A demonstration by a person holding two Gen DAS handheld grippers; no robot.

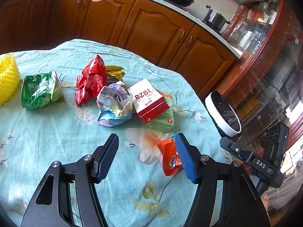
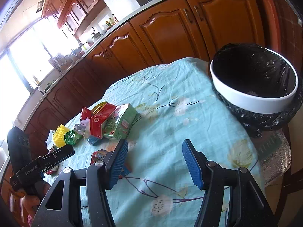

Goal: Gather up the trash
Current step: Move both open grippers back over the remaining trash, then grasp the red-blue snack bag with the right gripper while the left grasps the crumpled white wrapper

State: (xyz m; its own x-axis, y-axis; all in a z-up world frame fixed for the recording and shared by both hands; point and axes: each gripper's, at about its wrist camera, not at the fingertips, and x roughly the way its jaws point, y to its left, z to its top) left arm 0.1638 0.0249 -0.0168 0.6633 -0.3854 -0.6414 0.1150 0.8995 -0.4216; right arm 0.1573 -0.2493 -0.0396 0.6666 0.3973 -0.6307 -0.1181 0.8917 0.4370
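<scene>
Left wrist view: the left claw (image 1: 146, 156) stands roughly half open with nothing between its pads, over the floral-clothed surface (image 1: 47, 132). An orange snack wrapper (image 1: 169, 158) lies just beside the right-hand pad, partly behind it — whether they touch I cannot tell. Further off sits the main heap: a crumpled paper wrapper (image 1: 113, 104), a red-and-white milk carton (image 1: 148, 100) resting on a green carton (image 1: 164, 119), a red foil packet (image 1: 90, 79), a green foil bag (image 1: 40, 91) and yellow foam netting (image 1: 8, 77). The bin (image 1: 223, 111), lined with black plastic, stands at the surface's right edge.

Right wrist view: the right claw (image 2: 154, 162) is likewise about half open and empty, aimed at bare cloth between the heap and the bin (image 2: 253, 102). The other claw's handle (image 2: 41, 162) shows at lower left.

All of it looks light. The wrappers are thin, soft and likely slippery — best pinched across a bunched fold. The cartons seem stiffer but crushable; grip across the narrow faces.
</scene>
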